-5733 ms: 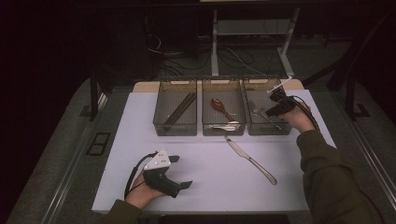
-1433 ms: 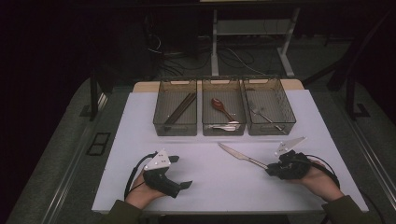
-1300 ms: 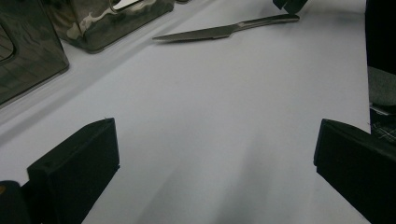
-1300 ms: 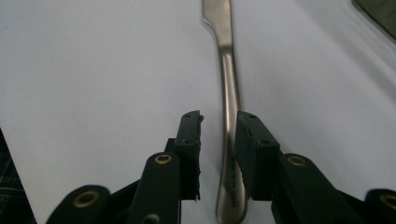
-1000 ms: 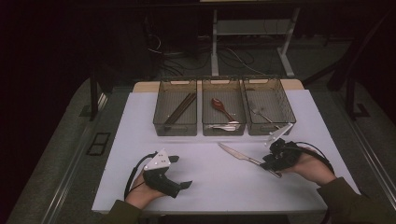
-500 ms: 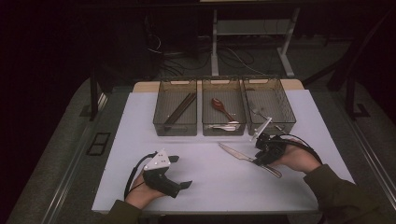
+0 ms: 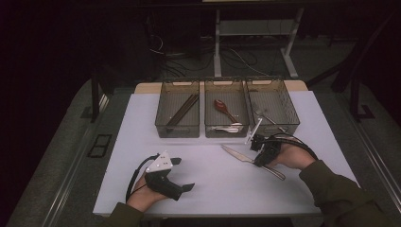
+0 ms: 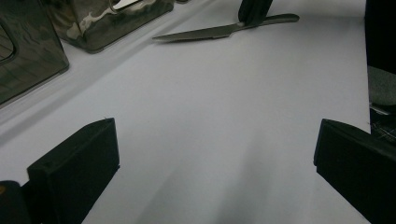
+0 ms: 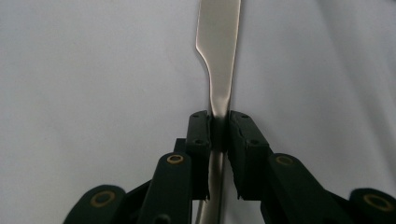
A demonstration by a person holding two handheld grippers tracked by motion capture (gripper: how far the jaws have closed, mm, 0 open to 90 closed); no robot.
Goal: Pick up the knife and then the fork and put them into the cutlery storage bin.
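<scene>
Right gripper [image 9: 218, 135] jaws around knife [image 9: 219, 46] (flat)

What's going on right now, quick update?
Right gripper jaws just closing, now shut on knife, which lies flat on the table. Left gripper open, resting on the table. Nothing in the way.

Three see-through smoky plastic bins stand side by side along the far edge of the white-topped desk [image 7: 142, 156]. The left bin [image 7: 177, 109] holds dark brown wooden chopsticks [image 7: 182, 109] lying slantwise. The middle bin [image 7: 226, 108] holds a reddish-brown wooden spoon [image 7: 223, 108] and, nearer its front wall, a pale silvery metal spoon [image 7: 227, 127]. The right bin [image 7: 273, 107] holds a slim metal fork [image 7: 270, 119]. Beyond the far edge, tangled black cables [image 7: 236, 56] lie on the dark floor [image 7: 71, 156].
</scene>
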